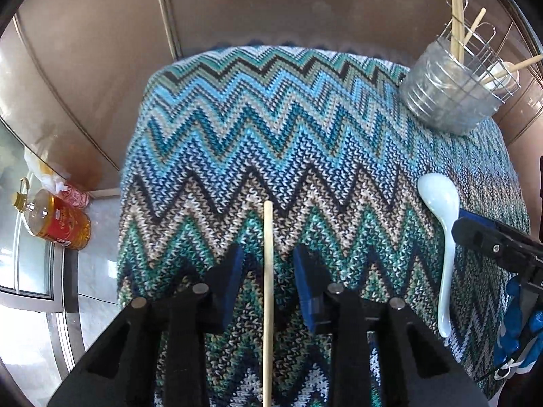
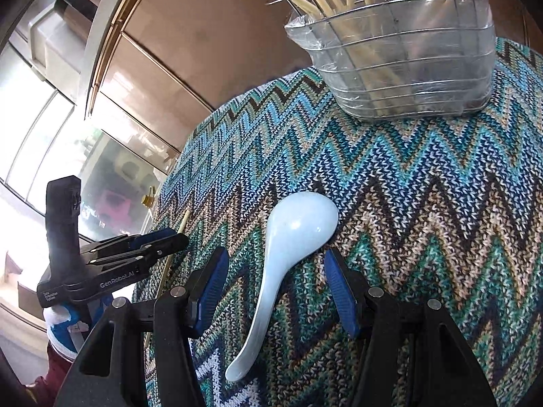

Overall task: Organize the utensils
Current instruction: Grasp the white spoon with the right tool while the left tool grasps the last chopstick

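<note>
A wooden chopstick (image 1: 268, 291) lies on the zigzag knitted cloth (image 1: 271, 129), between the open fingers of my left gripper (image 1: 268, 264), which hover around it without touching. A pale blue ceramic spoon (image 2: 288, 254) lies bowl-down on the cloth; my right gripper (image 2: 275, 271) is open with its fingers on either side of the spoon's neck. The spoon also shows in the left wrist view (image 1: 441, 224). A wire utensil basket (image 2: 407, 54) lined with clear plastic stands at the far right of the cloth and holds several chopsticks and a spoon.
The cloth-covered table stands against brown cabinet panels (image 1: 271, 6). On the floor at the left are an oil bottle (image 1: 57, 220) and a small red packet (image 1: 74, 195). The left gripper body appears in the right wrist view (image 2: 101, 264).
</note>
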`<state>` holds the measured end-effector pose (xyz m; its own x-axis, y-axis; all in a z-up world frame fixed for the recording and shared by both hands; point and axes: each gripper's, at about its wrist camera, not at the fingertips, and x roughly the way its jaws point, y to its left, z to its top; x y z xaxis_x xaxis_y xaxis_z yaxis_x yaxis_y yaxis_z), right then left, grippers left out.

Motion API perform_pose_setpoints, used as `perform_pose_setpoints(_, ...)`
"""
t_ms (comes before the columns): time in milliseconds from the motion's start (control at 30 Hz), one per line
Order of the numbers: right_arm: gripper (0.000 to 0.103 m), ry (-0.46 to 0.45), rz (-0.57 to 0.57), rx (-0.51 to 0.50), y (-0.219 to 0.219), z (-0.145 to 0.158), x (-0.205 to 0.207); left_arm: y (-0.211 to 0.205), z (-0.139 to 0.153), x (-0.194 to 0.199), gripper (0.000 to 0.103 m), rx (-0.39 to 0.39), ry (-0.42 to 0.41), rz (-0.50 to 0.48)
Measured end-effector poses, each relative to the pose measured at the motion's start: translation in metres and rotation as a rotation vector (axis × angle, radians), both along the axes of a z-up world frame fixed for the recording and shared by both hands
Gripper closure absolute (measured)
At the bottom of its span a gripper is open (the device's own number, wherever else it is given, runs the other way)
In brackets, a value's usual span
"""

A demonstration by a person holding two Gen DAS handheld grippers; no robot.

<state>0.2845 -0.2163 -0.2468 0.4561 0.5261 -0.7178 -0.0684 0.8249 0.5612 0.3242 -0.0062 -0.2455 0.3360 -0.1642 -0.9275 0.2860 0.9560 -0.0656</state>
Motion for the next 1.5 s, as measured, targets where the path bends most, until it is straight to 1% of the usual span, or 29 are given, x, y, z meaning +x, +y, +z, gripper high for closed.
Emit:
perform_pose_setpoints(167,0.045,0.013,-0.004,0.053,-0.003,-0.003,0.010,-0.001,-0.002,0.011,0.078,-0.012,0.039,-0.028)
perform_pose_setpoints(233,0.045,0.016,-0.003,0.071,-0.004,-0.004,0.013,0.001,-0.003,0.016,0.082,-0.012,0.049,-0.031)
perform_pose_setpoints(300,0.045,0.018,-0.002,0.078,-0.004,-0.003,0.014,-0.001,-0.001,0.018,0.090,-0.011,0.054,-0.021)
perform_pose_setpoints(333,0.045,0.016,-0.001,0.078,-0.004,-0.001,0.014,0.000,0.000,0.021,0.092,-0.014,0.056,-0.017)
perform_pose_setpoints(367,0.045,0.011,-0.002,0.075,-0.003,0.001,0.015,0.001,0.000,0.022,0.096,-0.021,0.057,-0.013)
perform_pose_setpoints(433,0.045,-0.008,0.003,0.066,0.003,0.009,0.017,0.007,0.002,0.023,0.098,-0.052,0.063,-0.003)
perform_pose_setpoints(633,0.045,-0.087,0.096,0.040,0.041,0.042,0.021,0.027,-0.001,0.024,0.099,-0.098,0.057,0.012)
perform_pose_setpoints(767,0.045,-0.108,0.082,0.008,0.041,0.050,0.023,0.034,-0.001,0.019,0.099,-0.114,0.046,0.014)
perform_pose_setpoints(833,0.045,-0.095,0.062,-0.018,0.037,0.048,0.026,0.039,0.001,0.019,0.099,-0.119,0.046,0.014)
perform_pose_setpoints(933,0.049,-0.065,0.056,-0.053,0.030,0.041,0.033,0.040,0.000,0.020,0.099,-0.123,0.052,0.018)
perform_pose_setpoints(1067,0.053,-0.037,0.105,-0.075,0.035,0.028,0.041,0.048,-0.003,0.018,0.099,-0.126,0.062,0.026)
perform_pose_setpoints(1167,0.056,-0.020,0.128,-0.063,0.035,0.020,0.053,0.045,-0.006,0.019,0.099,-0.118,0.066,0.021)
perform_pose_setpoints(1233,0.056,-0.004,0.150,-0.053,0.036,0.016,0.060,0.046,-0.006,0.022,0.099,-0.112,0.075,0.017)
perform_pose_setpoints(1267,0.056,0.005,0.168,-0.052,0.039,0.014,0.065,0.040,-0.005,0.025,0.099,-0.108,0.079,0.015)
perform_pose_setpoints(1400,0.057,0.013,0.241,-0.080,0.057,0.009,0.077,0.038,-0.004,0.025,0.099,-0.092,0.100,-0.002)
perform_pose_setpoints(1467,0.066,0.019,0.285,-0.104,0.064,0.008,0.083,0.037,-0.005,0.028,0.099,-0.092,0.124,-0.004)
perform_pose_setpoints(1500,0.068,0.024,0.309,-0.116,0.068,0.007,0.085,0.039,-0.005,0.030,0.099,-0.094,0.138,-0.005)
